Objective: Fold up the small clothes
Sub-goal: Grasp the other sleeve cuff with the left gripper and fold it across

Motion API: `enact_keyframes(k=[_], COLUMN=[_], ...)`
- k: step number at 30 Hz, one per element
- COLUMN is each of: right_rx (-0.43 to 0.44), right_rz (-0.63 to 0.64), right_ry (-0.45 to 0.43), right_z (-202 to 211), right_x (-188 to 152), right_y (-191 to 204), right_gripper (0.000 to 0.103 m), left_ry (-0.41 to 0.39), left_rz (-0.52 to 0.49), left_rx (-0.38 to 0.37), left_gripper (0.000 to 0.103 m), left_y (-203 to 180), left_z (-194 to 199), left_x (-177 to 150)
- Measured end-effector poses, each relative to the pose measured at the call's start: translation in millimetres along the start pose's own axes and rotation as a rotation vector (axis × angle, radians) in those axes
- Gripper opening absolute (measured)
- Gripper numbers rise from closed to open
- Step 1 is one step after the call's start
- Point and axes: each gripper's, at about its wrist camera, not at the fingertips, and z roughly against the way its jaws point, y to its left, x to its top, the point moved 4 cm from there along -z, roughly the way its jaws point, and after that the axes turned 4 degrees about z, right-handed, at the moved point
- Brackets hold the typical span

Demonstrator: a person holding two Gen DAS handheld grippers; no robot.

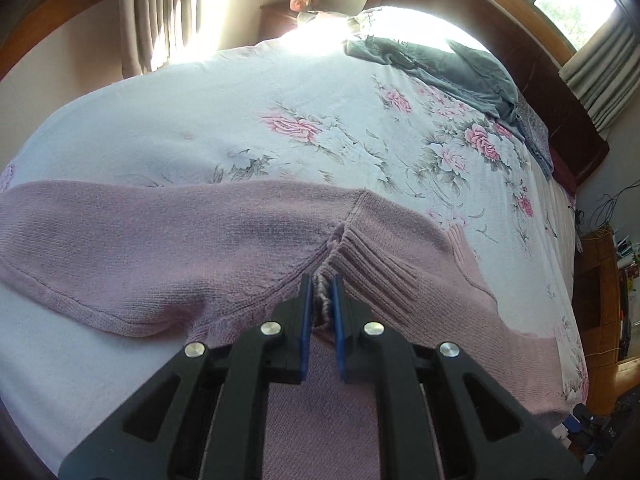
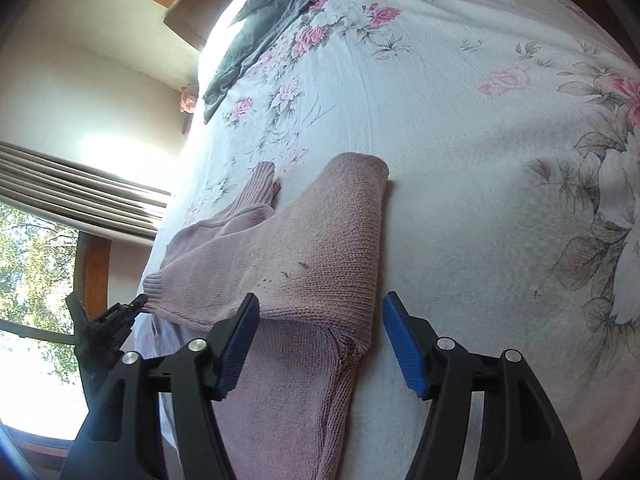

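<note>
A pink knit sweater [image 1: 200, 248] lies on the floral bedspread [image 1: 240, 120], one sleeve folded across its body. My left gripper [image 1: 321, 300] is shut on a bunched fold of the sweater beside the ribbed cuff [image 1: 372, 264]. In the right wrist view the same sweater [image 2: 320, 248] shows a sleeve doubled over the body, its ribbed cuff [image 2: 160, 288] at the left. My right gripper [image 2: 320, 340] is open, its blue pads [image 2: 402, 344] straddling the sweater's shoulder seam without touching it. My left gripper [image 2: 120, 316] shows small near that cuff.
A grey-green garment [image 1: 452, 68] lies crumpled near the headboard [image 1: 560, 92]. Curtains [image 1: 164, 12] and windows stand beyond the bed's far side. A wooden shelf [image 1: 600, 292] with clutter is to the right of the bed. The bedspread [image 2: 480, 160] stretches wide to the right of the sweater.
</note>
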Motion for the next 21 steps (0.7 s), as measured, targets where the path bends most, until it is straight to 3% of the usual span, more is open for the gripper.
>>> enact_keyframes(k=[3,7,10,12,14,16,19,21], right_rx=[-0.099,-0.169,-0.233,-0.297,-0.282,-0.244,-0.295,-0.312], right_rz=[0.053,0.132,0.173,0.216,0.256,0.276,0.291,0.269], right_ry=[0.061,0.059,0.039,-0.035,-0.091,-0.076,-0.015,0.036], right_z=[-18.0,-21.6,-12.2,2.4,12.4,8.9,-12.1,-30.2], right_x=[-5.3,-11.9,-11.9,-9.3,-7.5,-8.8,-14.2,-20.8], right_y=[-3.1,2.7,14.6,27.5,42.4,52.3,48.1,35.4], right_gripper=[0.043,0.035,0.037,0.039,0.039,0.039,0.039,0.038], left_ry=[-0.008,-0.062,-0.071,-0.027,0.021,0.059,0.134,0.143], left_rz=[-0.029,-0.018,-0.074,-0.105,-0.129,-0.148,-0.13,-0.131], left_rx=[0.059,0.063,-0.019,-0.082,-0.096,-0.072,-0.047,-0.057], left_gripper=[0.012,0.015,0.022,0.03,0.03,0.03,0.029,0.029], left_y=[4.8,7.0,-16.3,-32.0,-42.3,-44.4,-35.0,-29.4], left_z=[-3.4,23.1,42.9,41.4,27.8,10.9,-21.4,-32.5], left_x=[-6.3,-7.3,-13.5,-21.3,-30.1,-36.8,-44.7,-47.0])
